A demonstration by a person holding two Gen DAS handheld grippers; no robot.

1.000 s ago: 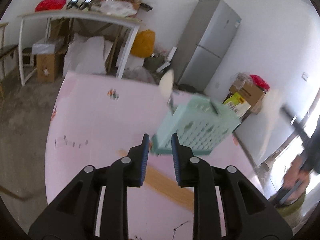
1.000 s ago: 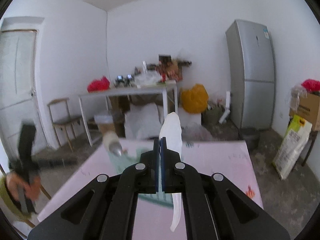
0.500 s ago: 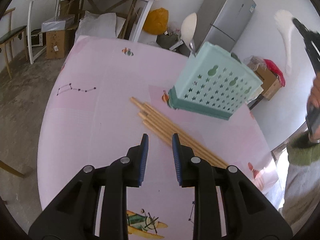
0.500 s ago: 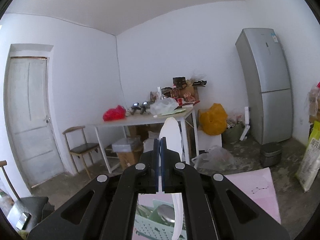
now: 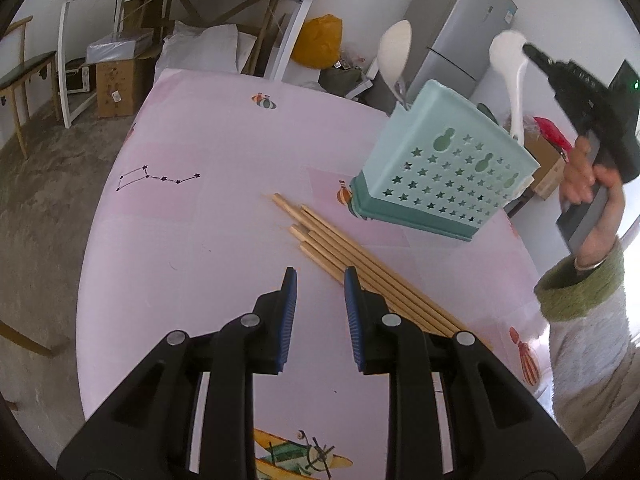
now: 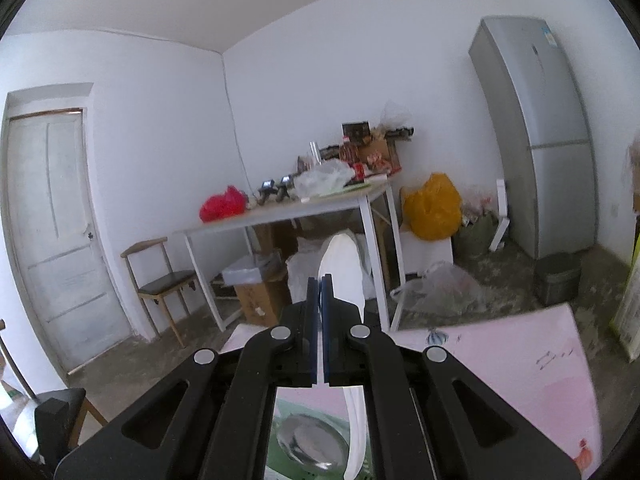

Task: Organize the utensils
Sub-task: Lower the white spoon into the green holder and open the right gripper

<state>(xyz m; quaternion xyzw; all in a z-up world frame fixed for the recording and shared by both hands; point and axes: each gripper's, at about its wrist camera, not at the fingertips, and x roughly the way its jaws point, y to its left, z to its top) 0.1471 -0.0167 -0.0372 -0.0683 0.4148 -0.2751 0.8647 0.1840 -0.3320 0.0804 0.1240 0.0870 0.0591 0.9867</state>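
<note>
The left gripper (image 5: 320,280) hangs over the near part of the pink table (image 5: 192,216), tilted down toward it, its blue-padded jaws parted with only bare tablecloth between them — nothing is held. The right pad sits just beside the bundle of wooden chopsticks (image 5: 360,264), which lies flat on the cloth and runs from about the middle of the table toward the near right edge. Whether the pad touches the sticks cannot be told.

Further right, close to the table's right edge, stands the mint-green utensil basket (image 5: 440,176), its wall punched with stars and gourd shapes. A white spoon (image 5: 396,52) rises from the basket's far corner, bowl up.

Right of that, above the basket's far right side, the right gripper (image 5: 532,54) is carried in the person's hand (image 5: 592,188), a green cuff at the wrist. Its jaws are pressed together on the handle of a second white spoon, the white ladle (image 5: 508,64) — bowl uppermost, handle slanting down behind the basket's rim. In the right wrist view the right gripper (image 6: 319,312) shows the same pinch: the ladle (image 6: 344,268) stands beyond the closed pads, and its handle drops below them over the basket (image 6: 296,432), where a metal spoon bowl (image 6: 308,440) lies inside.
</note>
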